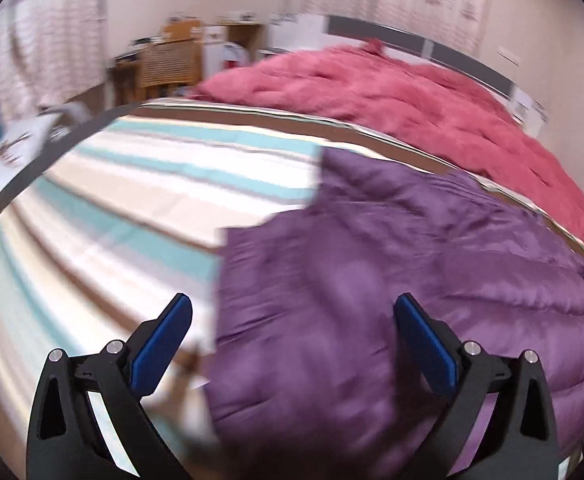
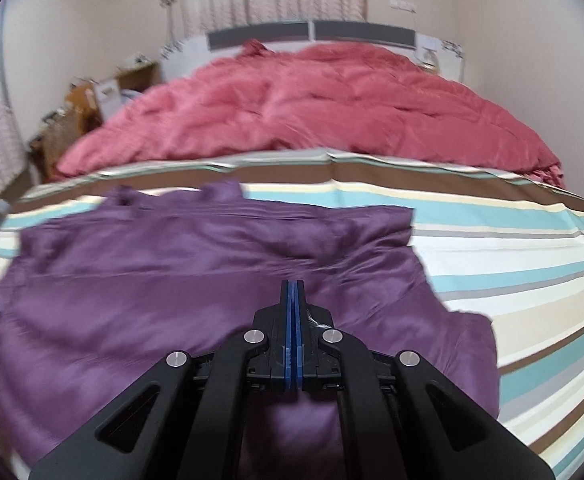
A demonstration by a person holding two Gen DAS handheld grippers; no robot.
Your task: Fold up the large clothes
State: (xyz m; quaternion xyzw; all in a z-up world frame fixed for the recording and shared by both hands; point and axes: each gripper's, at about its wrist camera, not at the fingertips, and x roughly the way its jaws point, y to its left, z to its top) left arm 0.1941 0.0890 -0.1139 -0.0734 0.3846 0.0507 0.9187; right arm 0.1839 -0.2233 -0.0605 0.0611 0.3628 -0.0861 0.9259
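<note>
One purple padded jacket (image 2: 196, 280) lies spread on a striped bed sheet (image 2: 512, 248), filling the lower centre of both views, with a pink quilt (image 2: 312, 104) heaped behind it. Left gripper (image 1: 292, 316) hovers above the jacket's left edge, jaws wide apart. Right gripper (image 2: 293, 292) sits over the jacket's middle, jaws pressed together; whether they pinch fabric is unclear. No containers are discernible.

My left gripper (image 1: 292, 312) is matte black plastic with triangular cut-outs in its arms, round silver screws at the joints and flat blue pads (image 1: 160, 350) lining the fingers. My right gripper (image 2: 292, 286) is built the same.
</note>
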